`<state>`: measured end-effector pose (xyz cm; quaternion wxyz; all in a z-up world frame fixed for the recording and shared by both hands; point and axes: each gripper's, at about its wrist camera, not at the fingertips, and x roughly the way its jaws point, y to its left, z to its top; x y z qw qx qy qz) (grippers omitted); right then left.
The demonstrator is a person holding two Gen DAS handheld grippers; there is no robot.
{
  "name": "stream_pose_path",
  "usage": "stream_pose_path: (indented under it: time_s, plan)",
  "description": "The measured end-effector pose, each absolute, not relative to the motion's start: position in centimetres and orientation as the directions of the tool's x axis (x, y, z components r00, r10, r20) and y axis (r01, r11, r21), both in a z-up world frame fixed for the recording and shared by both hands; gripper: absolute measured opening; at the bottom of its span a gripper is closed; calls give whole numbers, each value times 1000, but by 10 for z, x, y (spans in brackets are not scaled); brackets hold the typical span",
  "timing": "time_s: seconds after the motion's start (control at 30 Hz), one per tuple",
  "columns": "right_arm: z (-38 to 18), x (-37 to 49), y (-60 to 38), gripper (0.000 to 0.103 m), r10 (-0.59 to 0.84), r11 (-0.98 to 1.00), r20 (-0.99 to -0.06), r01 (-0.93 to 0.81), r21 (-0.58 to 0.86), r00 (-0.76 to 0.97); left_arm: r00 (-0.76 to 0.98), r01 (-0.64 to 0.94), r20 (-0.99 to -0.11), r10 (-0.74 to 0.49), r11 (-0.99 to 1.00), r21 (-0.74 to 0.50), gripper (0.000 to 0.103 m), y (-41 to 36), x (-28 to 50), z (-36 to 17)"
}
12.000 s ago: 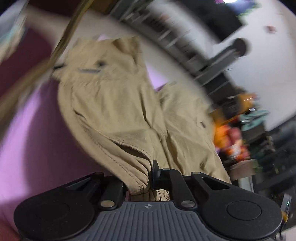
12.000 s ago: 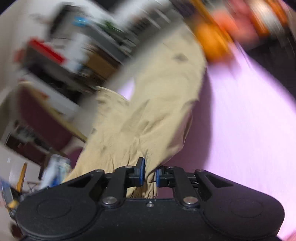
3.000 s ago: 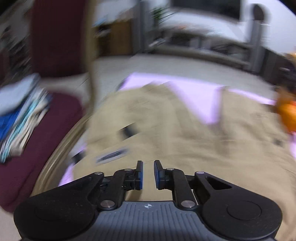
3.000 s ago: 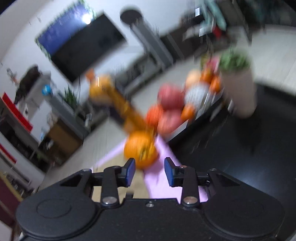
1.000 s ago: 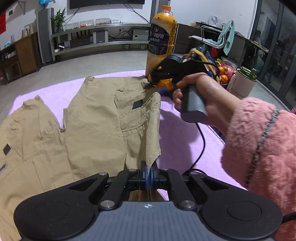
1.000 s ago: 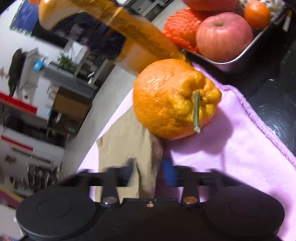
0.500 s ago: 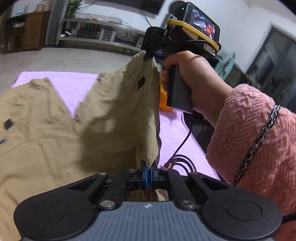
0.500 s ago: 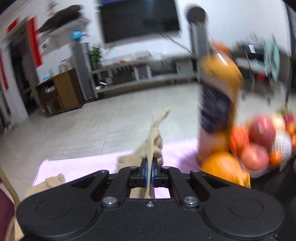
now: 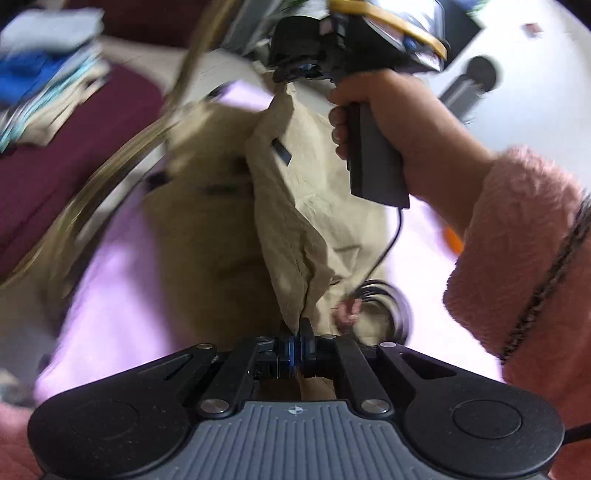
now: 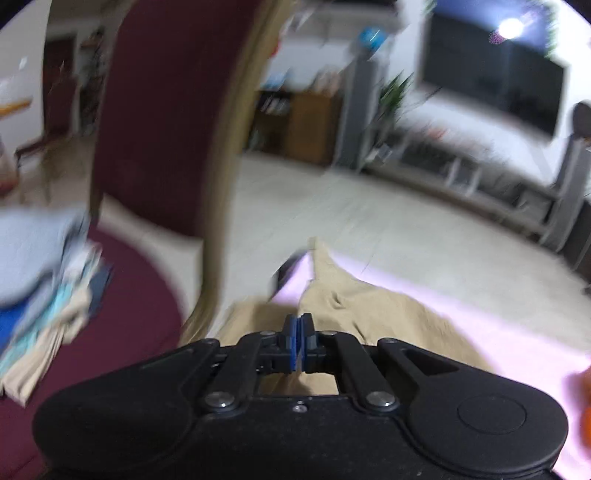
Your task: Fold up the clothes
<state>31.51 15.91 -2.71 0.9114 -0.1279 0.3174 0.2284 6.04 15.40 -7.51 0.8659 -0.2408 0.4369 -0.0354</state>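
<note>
Both my fingers pinch the khaki cotton trousers [image 9: 295, 221], one edge lifted mid-fold over the pink-covered surface [image 9: 110, 295]; flattening remains.

Dim indoor light; a bright lamp glare [image 10: 511, 26] burns at the upper right of the right view. Both views are smeared by motion blur, worst toward the curved, dark fisheye edges; each near black claw stays sharp

A dark red chair [image 10: 162, 110] with a tan frame stands at left. Pale tiled floor [image 10: 369, 221] runs back to a grey low shelf [image 10: 480, 173] under a wall-mounted television [image 10: 491, 77]. A wooden cabinet [image 10: 314, 125] stands beside it.
</note>
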Motion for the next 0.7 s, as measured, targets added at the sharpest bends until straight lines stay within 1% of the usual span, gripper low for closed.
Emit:
stream_pose_path:
  time_s: [0.07, 0.13, 0.27, 0.37, 0.47, 0.57, 0.63, 0.7]
  plan:
    - [-59, 323, 175, 2, 317, 864, -705, -499, -61, 634, 573, -191, -772, -276, 871, -453, 4, 162, 66, -87]
    - [-79, 335, 176, 2, 305, 878, -754, -478, -14, 582, 547, -210, -783, -295, 857, -470, 4, 167, 70, -92]
    - [-90, 348, 178, 2, 313, 894, -801, -443, 67, 511, 540, -205, -780, -317, 849, -487, 4, 169, 70, -90]
    - [-85, 353, 179, 2, 366, 899, -792, -406, 165, 489, 540, -213, -770, -339, 830, -515, 4, 172, 65, -90]
    - [-69, 352, 183, 1, 403, 905, -716, -363, 221, 570, 575, -226, -749, -330, 816, -533, 4, 180, 60, -85]
    - [-55, 346, 189, 1, 425, 898, -668, -376, 228, 611, 568, -234, -761, -313, 825, -514, 4, 180, 60, -84]
    - [-57, 345, 195, 1, 454, 876, -686, -427, 226, 569, 559, -239, -773, -302, 833, -498, 4, 179, 61, -85]
    - [-64, 338, 201, 1, 449, 866, -710, -461, 196, 542, 549, -244, -784, -290, 841, -482, 4, 177, 61, -85]
